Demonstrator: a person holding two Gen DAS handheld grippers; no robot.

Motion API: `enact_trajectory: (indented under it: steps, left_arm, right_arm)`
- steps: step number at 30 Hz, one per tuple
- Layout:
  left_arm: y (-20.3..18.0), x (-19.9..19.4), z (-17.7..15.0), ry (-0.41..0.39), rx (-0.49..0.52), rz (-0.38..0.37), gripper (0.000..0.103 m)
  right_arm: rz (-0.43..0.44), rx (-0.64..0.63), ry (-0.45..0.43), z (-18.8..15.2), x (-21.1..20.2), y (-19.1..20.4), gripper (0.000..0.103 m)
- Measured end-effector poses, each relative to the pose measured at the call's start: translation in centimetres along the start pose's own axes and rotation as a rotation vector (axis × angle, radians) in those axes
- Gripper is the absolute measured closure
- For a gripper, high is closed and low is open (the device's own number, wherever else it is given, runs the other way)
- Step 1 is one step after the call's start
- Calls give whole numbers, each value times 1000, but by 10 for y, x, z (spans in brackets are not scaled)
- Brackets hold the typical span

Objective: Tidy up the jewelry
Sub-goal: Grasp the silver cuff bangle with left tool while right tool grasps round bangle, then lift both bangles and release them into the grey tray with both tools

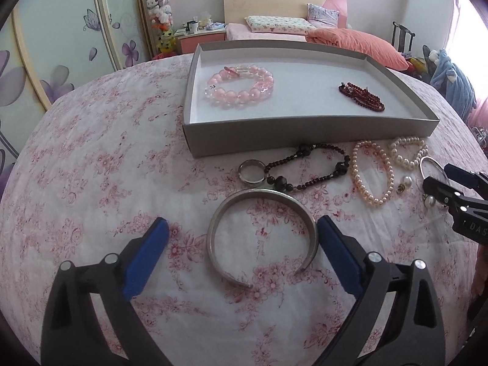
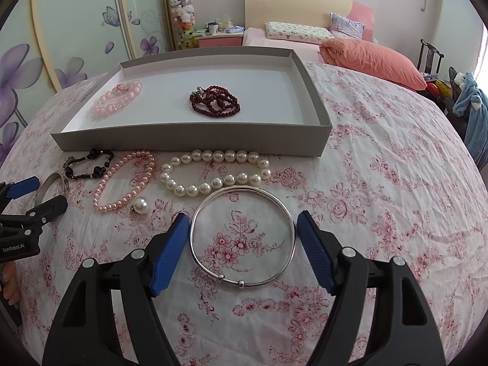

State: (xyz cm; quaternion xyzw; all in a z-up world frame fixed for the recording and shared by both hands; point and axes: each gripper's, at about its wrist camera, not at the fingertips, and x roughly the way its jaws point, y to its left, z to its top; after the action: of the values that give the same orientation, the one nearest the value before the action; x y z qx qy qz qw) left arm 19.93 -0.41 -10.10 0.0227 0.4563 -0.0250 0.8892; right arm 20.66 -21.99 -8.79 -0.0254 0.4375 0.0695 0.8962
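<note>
While two bracelets lie in the grey tray [image 1: 305, 128], both hand-held grippers, left [image 1: 244, 241] and right [image 2: 242, 238], stand apart around bangles on the tabletop [image 2: 366, 183].

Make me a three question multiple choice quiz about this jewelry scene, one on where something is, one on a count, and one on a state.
1. Where is the dark red bead strand?
A. inside the grey tray
B. on the floral cloth
C. held by a gripper

2. How many pieces lie in the tray?
A. one
B. two
C. four

3. How does the right gripper stand at the thin silver bangle?
A. clamped shut on it
B. jaws open either side of it
C. lifting it

Answers:
1 A, it rests on the tray's white floor.
2 B, only the pink bead bracelet and the red strand.
3 B, the bangle lies flat on the cloth with gaps to both pads.
</note>
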Motion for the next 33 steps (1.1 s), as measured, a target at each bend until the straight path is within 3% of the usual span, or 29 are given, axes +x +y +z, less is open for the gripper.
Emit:
enact_trajectory:
  steps: [8, 10, 15, 21, 23, 33]
  left_arm:
    - [-5, -1, 1, -10, 11, -5, 19]
    - [-8, -4, 0, -21, 22, -11, 36]
    - [-7, -8, -3, -25, 37, -17, 37]
    - [-4, -8, -3, -24, 27, -9, 32]
    - [-4, -8, -3, -25, 30, -15, 34]
    - [-2, -16, -13, -24, 28, -30, 37]
  right_arm:
    - [-1, 2, 1, 0, 0, 0, 27]
    - [0, -2, 0, 0, -1, 0, 29]
    - [-1, 2, -2, -5, -4, -1, 32]
    - [-10, 10, 3, -4, -4, -3, 27]
    - [-9, 5, 4, -4, -5, -1, 32]
    - [14, 36, -1, -12, -15, -5, 33]
